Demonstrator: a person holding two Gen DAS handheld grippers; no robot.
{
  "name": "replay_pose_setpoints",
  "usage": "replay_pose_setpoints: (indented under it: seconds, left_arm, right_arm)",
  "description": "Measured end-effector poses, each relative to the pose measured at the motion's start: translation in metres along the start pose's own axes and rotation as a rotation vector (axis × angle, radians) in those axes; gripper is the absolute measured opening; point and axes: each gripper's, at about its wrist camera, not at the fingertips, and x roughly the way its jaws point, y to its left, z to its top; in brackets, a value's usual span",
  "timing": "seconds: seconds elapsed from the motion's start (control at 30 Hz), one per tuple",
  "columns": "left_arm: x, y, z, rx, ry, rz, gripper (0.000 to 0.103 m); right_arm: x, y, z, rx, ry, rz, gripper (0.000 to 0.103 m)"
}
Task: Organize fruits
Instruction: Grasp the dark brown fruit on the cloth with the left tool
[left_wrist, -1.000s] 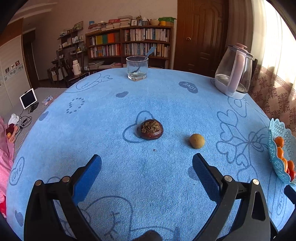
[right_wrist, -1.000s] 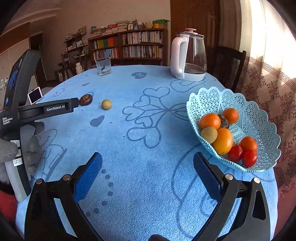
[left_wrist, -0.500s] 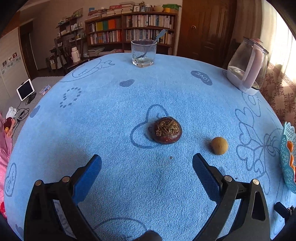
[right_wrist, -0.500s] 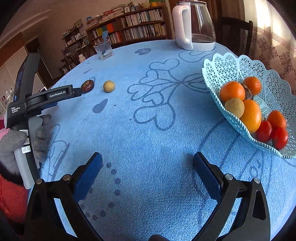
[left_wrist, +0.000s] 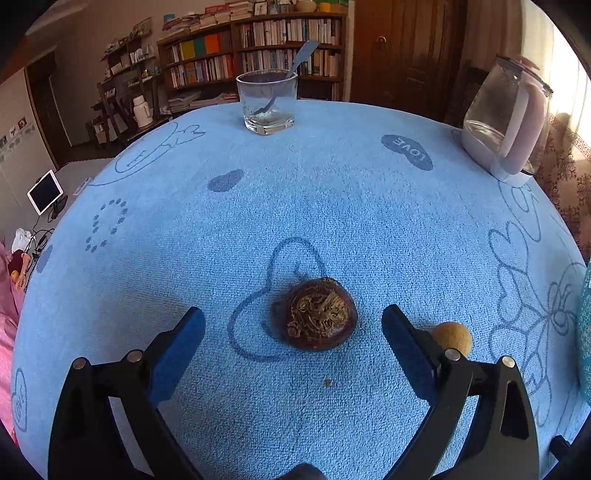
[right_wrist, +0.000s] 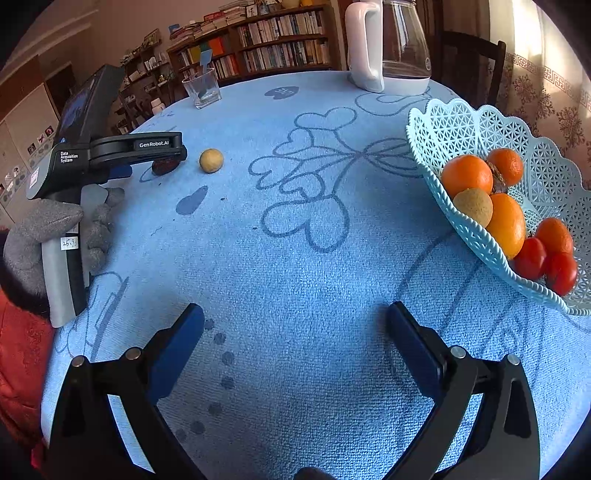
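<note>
A dark brown round fruit (left_wrist: 317, 314) lies on the blue tablecloth, just ahead of my open left gripper (left_wrist: 293, 325), between its blue pads. A small tan fruit (left_wrist: 452, 338) lies to its right, partly behind the right finger. In the right wrist view the tan fruit (right_wrist: 211, 160) and the dark fruit (right_wrist: 164, 166) lie far left, the dark one partly hidden by the left gripper body. A light blue lattice basket (right_wrist: 458, 122) at right holds oranges, a kiwi and tomatoes. My right gripper (right_wrist: 295, 321) is open and empty above the cloth.
A glass with a spoon (left_wrist: 266, 101) stands at the table's far edge. A clear kettle with a pink handle (left_wrist: 506, 118) stands at the far right. A gloved hand (right_wrist: 44, 236) holds the left gripper. Bookshelves stand behind the table.
My left gripper has moved forward over the table, so the dark fruit now lies just ahead between its pads. My right gripper has shifted slightly; the basket looks closer.
</note>
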Motion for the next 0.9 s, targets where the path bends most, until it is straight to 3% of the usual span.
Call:
replay_pose_setpoints:
  seconds: [0.1,0.37,0.47,0.7,0.9]
  left_arm:
    - [0.009,0.002,-0.002,-0.009,0.029,-0.016,0.087]
    - [0.009,0.003,-0.005,0.005,0.011,-0.015,0.084]
    - [0.006,0.002,-0.006,0.015,0.002,-0.010,0.075]
    - [-0.002,0.004,-0.008,0.015,-0.031,-0.059,0.043]
    - [-0.011,0.012,-0.010,-0.002,-0.038,-0.095,0.042]
  right_arm:
    - [0.003,0.004,0.000,-0.025,0.013,-0.026,0.101]
    - [0.008,0.012,0.000,-0.081,0.040,-0.085,0.101]
    - [0.009,0.013,0.001,-0.087,0.043,-0.091,0.101]
    - [0.011,0.013,0.002,-0.090,0.043,-0.085,0.101]
    - [0.010,0.011,0.007,-0.077,0.051,-0.056,0.101]
